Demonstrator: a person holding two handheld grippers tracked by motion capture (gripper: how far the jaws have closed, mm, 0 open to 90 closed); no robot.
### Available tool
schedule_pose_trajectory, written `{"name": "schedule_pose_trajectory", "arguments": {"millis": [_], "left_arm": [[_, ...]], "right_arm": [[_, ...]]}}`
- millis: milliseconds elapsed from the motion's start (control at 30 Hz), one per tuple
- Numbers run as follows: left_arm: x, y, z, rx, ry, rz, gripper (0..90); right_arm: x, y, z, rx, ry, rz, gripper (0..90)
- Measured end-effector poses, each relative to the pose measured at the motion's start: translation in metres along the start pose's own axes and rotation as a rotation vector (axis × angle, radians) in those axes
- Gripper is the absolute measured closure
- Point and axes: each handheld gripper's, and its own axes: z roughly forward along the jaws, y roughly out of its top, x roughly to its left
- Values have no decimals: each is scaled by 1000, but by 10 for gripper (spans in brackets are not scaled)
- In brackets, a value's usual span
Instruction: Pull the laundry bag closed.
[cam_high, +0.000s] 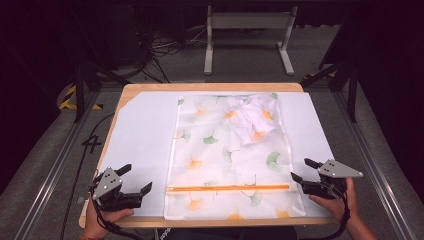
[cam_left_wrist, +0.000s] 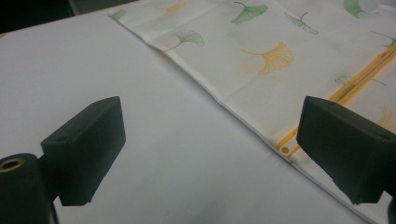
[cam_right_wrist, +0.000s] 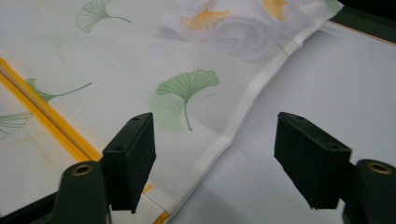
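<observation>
A sheer zip bag (cam_high: 225, 160) printed with green and orange ginkgo leaves lies flat on the white sheet (cam_high: 137, 135) that covers the wooden bench (cam_high: 150, 88); it runs from near the far edge almost to the near edge, a little right of the middle; an orange zip strip (cam_high: 227, 188) crosses it close to its near end, parallel to the near edge of the bench. Inside the bag, toward its far right corner, sits a crumpled white cloth (cam_high: 252, 120), bunched up and seen through the printed fabric; the remainder of the bag lies flat and thin.

The left gripper (cam_high: 134, 180) rests over the near left corner of the bench, held in a hand (cam_high: 100, 220), its jaws spread wide and holding nothing; in the left gripper view the bag's left edge (cam_left_wrist: 219, 100) and the end of the zip strip (cam_left_wrist: 287, 149) lie just beside the right-hand jaw, with bare sheet between the jaws. The right gripper (cam_high: 302, 170) sits by the near right edge of the bench, held in the other hand (cam_high: 336, 202), jaws likewise parted and empty; in the right gripper view the bag's white hemmed right edge (cam_right_wrist: 243, 112) runs between the two jaws, and the bunched cloth (cam_right_wrist: 243, 32) shows farther off.
</observation>
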Motion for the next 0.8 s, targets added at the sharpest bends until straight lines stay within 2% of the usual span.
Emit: {"name": "schedule_pose_trajectory", "arguments": {"millis": [33,133,233,400,533,633,667,733,767,800], "left_arm": [[0,0,0,-1,-17,9,156],[-1,-1,0,-3,-32,7,169],[-4,-2,-1,2,-24,9,183],[-5,-4,-6,2,-12,6,207],[-8,-5,-9,3,-27,9,264],[-10,-6,-10,10,-37,18,382],[-10,-6,-11,9,-54,22,451],[-11,-6,-11,13,-70,31,476],[-12,-6,-11,14,-89,28,575],[-14,-6,-10,28,-100,48,613]], "right_arm": [[0,-1,0,-6,24,6,268],[0,-1,2,-14,50,17,207],[1,1,3,-22,53,21,177],[3,7,8,-40,85,22,123],[7,11,11,-43,116,33,117],[10,15,15,-39,134,23,154],[14,20,19,-36,145,4,211],[15,22,21,-30,155,-1,244],[20,26,25,-18,161,-21,358],[22,27,26,-16,184,-29,436]]}}
